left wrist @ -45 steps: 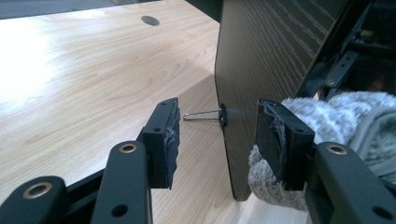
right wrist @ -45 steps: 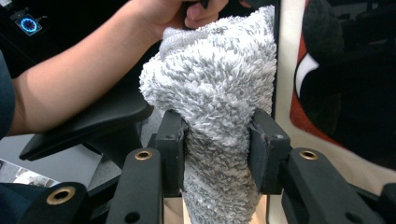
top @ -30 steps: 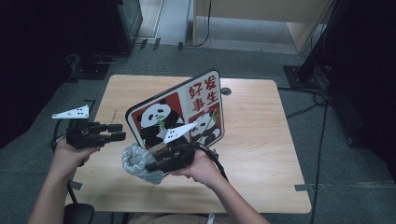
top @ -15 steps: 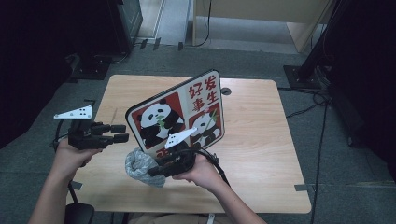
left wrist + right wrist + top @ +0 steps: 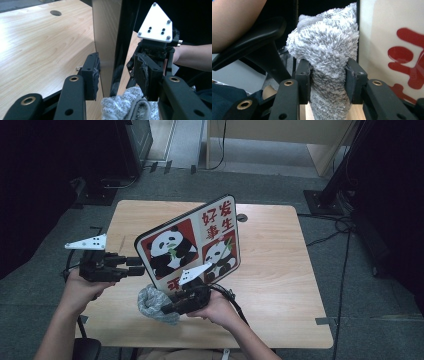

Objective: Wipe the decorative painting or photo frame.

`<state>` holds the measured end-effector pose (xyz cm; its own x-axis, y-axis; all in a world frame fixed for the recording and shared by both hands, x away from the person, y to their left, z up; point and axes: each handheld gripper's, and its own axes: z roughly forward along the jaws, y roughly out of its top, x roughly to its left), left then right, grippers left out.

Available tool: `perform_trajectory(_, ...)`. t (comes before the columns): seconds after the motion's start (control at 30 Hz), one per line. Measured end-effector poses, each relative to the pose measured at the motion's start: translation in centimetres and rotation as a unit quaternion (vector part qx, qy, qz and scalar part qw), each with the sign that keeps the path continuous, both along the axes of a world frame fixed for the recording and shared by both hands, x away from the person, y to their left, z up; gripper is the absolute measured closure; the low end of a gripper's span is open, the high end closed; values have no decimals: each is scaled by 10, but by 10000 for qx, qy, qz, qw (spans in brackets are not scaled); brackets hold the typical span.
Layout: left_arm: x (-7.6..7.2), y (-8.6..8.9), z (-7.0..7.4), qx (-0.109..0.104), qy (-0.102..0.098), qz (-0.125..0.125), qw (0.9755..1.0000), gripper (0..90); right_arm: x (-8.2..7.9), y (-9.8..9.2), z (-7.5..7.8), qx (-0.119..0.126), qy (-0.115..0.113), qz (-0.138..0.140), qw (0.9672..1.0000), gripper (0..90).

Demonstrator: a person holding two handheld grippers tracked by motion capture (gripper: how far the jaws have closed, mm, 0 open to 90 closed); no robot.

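Note:
A board printed with pandas and red characters (image 5: 190,245) stands tilted on the wooden table (image 5: 280,270). My left gripper (image 5: 137,265) is at its left edge. In the left gripper view the board's edge (image 5: 106,37) runs between the jaws of my left gripper (image 5: 117,75). They have just been closing; the right pad (image 5: 142,75) still stands off the board. My right gripper (image 5: 167,309) is shut on a grey fluffy cloth (image 5: 152,302) low in front of the board. The pads squeeze the cloth (image 5: 327,55), which bulges above my right gripper (image 5: 328,80) beside the board's printed face (image 5: 392,50).
A round cable hole (image 5: 242,218) lies in the table behind the board. A black chair arm (image 5: 262,37) and a person's forearm are close on the left in the right gripper view. Dark stands and cables (image 5: 345,225) ring the table on the floor.
My left gripper moved right, up to the board's left edge. My right gripper sank with the cloth toward the table's front. The board stayed tilted where it was.

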<state>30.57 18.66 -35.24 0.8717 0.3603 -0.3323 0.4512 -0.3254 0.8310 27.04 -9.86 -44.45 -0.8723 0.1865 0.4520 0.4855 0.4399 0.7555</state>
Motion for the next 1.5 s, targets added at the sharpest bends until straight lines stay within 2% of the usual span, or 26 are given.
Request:
perform_trajectory(0.37,0,-16,-5,-5,91,-67,9999,637,-1,-3,-14,-36,109,47,9999,623)
perform_trajectory(0.57,0,-19,-7,-16,119,-32,9999,667,-3,-4,-23,-116,220,112,9996,623)
perform_trajectory(0.8,0,-21,-8,4,84,54,10000,723,-3,-8,-28,-40,338,140,9993,623)
perform_trajectory(1.0,0,-21,-8,36,51,91,9999,748,-3,-12,-20,61,322,219,9992,627)
perform_trajectory(1.13,0,-21,-8,33,52,93,9999,750,-3,-16,-10,151,231,259,9993,627)
perform_trajectory(1.23,0,-21,-8,45,49,93,9999,750,-4,-19,0,318,148,295,9989,627)
perform_trajectory(1.5,0,-21,-8,31,82,84,9999,748,-5,-32,34,520,-106,222,9983,627)
